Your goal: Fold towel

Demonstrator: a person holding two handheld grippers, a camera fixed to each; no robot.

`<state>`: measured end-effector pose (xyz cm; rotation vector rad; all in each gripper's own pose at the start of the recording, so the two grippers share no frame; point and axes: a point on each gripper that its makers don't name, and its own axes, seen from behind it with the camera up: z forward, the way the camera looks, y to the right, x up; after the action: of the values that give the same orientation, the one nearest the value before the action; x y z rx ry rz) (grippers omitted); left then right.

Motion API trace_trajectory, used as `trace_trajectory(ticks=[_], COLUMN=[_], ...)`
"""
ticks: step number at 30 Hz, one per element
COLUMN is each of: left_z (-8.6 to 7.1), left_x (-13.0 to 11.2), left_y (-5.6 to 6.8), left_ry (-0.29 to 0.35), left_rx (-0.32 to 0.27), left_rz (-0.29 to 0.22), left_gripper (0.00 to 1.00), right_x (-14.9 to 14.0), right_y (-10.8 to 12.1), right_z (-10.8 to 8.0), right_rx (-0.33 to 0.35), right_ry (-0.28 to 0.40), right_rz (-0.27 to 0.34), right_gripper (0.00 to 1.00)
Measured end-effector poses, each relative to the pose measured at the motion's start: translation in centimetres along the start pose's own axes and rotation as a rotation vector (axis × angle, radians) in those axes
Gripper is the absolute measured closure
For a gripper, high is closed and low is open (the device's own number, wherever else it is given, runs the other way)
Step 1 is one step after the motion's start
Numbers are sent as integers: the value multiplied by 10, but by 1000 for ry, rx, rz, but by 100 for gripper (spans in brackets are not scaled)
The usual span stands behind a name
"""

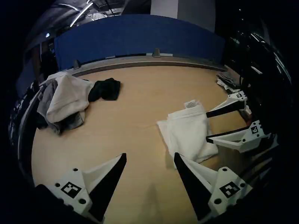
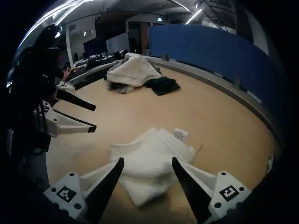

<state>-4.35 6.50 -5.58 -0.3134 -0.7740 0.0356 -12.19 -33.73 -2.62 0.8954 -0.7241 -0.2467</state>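
Note:
A folded white towel (image 1: 188,131) with a label at its far end lies flat on the wooden table (image 1: 142,97). My left gripper (image 1: 150,160) hovers open over bare wood just left of it. In the left gripper view the right gripper (image 1: 206,127) stands open at the towel's right edge. In the right gripper view the same towel (image 2: 151,164) lies right in front of my right gripper (image 2: 147,162), whose open fingers hang above it with nothing held. The left gripper (image 2: 93,118) shows open at the left of that view, held by a person.
A heap of white and grey laundry (image 1: 63,100) and a dark cloth (image 1: 105,89) lie at the table's far left corner. A blue partition (image 1: 138,37) runs behind the table's curved back edge. Folded grey cloths (image 1: 226,80) sit at the far right.

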Motion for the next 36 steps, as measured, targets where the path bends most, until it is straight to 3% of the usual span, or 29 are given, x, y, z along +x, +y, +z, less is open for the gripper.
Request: trace_trajectory(ticks=[9,21,36], left_z=[0,1,2], left_x=[0,-4,-7], left_y=[4,3,4], left_ry=[-1,-5,-6], left_rx=[-2,-1,0], left_rz=[7,8,4], left_gripper=[6,6,6], right_x=[-9,-18,-40], right_y=[2,8,6], right_z=[3,23,38], right_rx=[-3,-1,-7], right_ry=[-23,-55,-117], right_rz=[-2,21,-22], right_gripper=[0,0,0])
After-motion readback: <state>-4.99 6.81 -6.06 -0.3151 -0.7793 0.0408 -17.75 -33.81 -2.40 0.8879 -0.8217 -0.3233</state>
